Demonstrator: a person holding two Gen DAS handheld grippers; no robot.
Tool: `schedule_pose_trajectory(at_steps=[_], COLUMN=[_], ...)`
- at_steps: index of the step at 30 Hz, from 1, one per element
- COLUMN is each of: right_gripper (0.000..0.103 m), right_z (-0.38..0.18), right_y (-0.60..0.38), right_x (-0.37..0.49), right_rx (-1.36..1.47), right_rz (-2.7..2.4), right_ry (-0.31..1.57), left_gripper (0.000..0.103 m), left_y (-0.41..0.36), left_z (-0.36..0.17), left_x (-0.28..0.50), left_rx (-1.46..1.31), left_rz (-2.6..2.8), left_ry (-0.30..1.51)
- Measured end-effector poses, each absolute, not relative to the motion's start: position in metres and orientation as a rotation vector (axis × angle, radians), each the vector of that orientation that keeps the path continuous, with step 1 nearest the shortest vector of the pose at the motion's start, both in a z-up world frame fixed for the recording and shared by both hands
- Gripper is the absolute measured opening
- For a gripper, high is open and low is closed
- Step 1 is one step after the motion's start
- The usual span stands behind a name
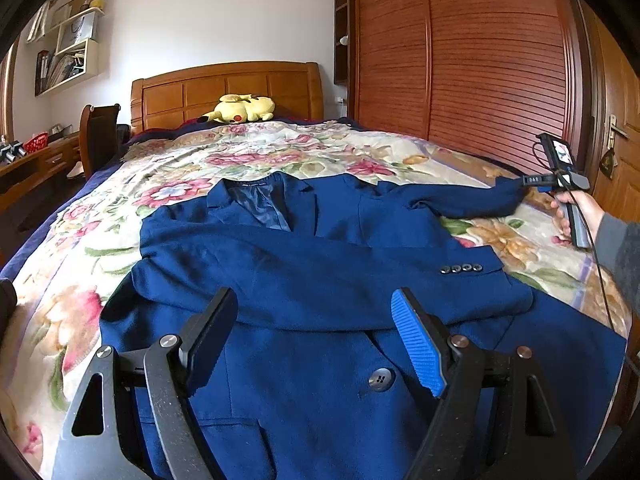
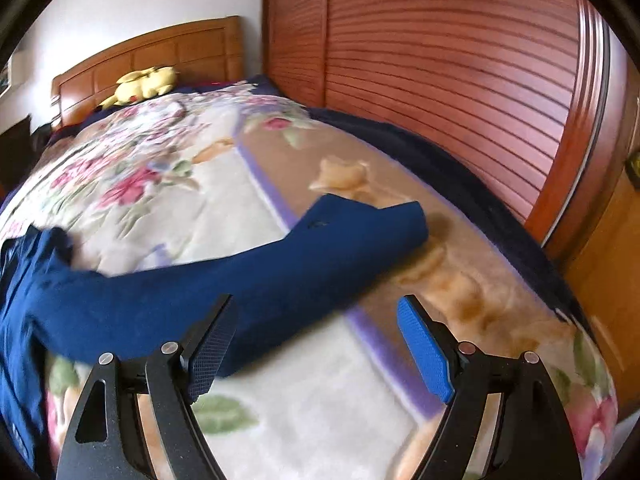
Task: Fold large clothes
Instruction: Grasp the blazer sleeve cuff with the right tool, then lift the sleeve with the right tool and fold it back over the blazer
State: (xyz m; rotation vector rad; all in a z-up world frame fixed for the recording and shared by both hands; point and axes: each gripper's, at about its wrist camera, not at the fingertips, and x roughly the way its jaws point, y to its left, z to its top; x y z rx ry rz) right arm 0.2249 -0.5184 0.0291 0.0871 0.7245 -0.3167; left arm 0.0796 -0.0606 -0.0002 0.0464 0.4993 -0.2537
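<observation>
A navy blue blazer lies face up on the floral bedspread. Its left sleeve is folded across the chest, cuff buttons showing. Its right sleeve stretches out to the right. My left gripper is open and empty, hovering over the blazer's front near a large button. My right gripper is open and empty, just above the outstretched sleeve, whose cuff lies ahead. It also shows in the left wrist view at the cuff.
A yellow plush toy lies by the wooden headboard. A slatted wooden wardrobe runs along the bed's right side. A desk and chair stand at the left. A door is at the far right.
</observation>
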Motion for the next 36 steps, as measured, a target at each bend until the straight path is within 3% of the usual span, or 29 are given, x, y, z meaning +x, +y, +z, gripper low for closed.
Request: schedule_pose_trajectory(at_steps=[17,20,22,23,36], right_gripper=[0.082,0.055,0.017,0.009,0.006], right_z=[-0.013,-0.012,-0.011,-0.012,0.085], right_y=[-0.526,-0.522,-0.513,-0.508,-0.412], right_x=[0.280,0.280,0.279,0.279,0.213], right_rx=[0.116,0.096,0.052,0.025,-0.191], right_rz=[-0.361,-0.321,-0.301,-0.288,-0.141], right_ry=[0.827,0.818,0.824,0.830,0.639], left_gripper=[0.080,0.080,0.080,0.080,0.080], left_y=[-0.065,-0.065,-0.066,-0.066,-0.057], left_z=[-0.011,-0.010,-0.011,-0.011,-0.003], left_x=[0.087,0.087,0.088,0.088,0.079], left_rx=[0.060,0.058,0.056,0.055,0.034], left_rz=[-0.257,-0.258,-0.257,-0.257,-0.248], left_ry=[0.550,0.549,0.549,0.549,0.512])
